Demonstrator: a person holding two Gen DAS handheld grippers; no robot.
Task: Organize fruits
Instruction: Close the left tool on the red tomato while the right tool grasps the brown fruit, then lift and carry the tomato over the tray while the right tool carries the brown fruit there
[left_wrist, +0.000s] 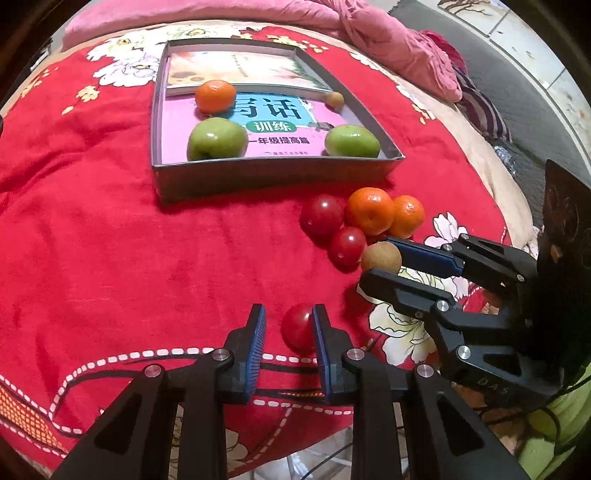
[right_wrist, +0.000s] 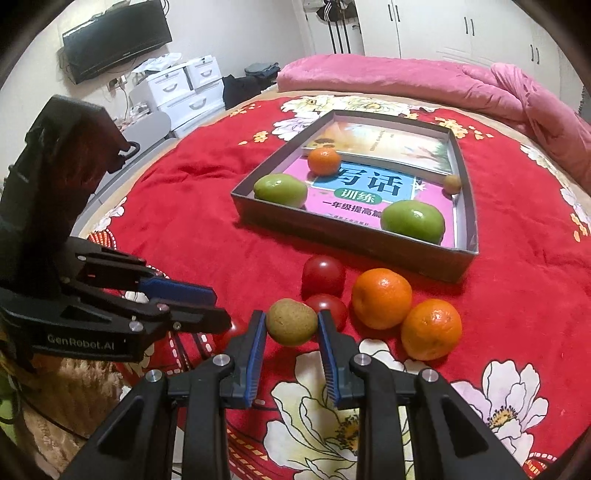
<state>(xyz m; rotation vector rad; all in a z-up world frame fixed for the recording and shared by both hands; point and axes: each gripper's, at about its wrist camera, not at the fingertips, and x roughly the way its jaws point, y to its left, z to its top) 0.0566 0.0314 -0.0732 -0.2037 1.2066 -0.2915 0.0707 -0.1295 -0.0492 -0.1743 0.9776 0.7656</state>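
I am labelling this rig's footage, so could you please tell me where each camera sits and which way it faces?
Left wrist: on the left gripper, looking down its fingers at a red tomato; the right gripper shows.
Right wrist: on the right gripper, shut on a brown fruit; the left gripper shows.
Shared: the grey box, oranges, tomatoes.

The red tomato (left_wrist: 297, 328) by the left gripper (left_wrist: 289, 328) is half covered by the right-hand pad. In the right wrist view only a sliver of it (right_wrist: 236, 329) shows behind that gripper. A book (left_wrist: 236, 68) in the box (left_wrist: 273, 175) lies partly under an orange (left_wrist: 215, 96); its cover print is probably too blurred to read.
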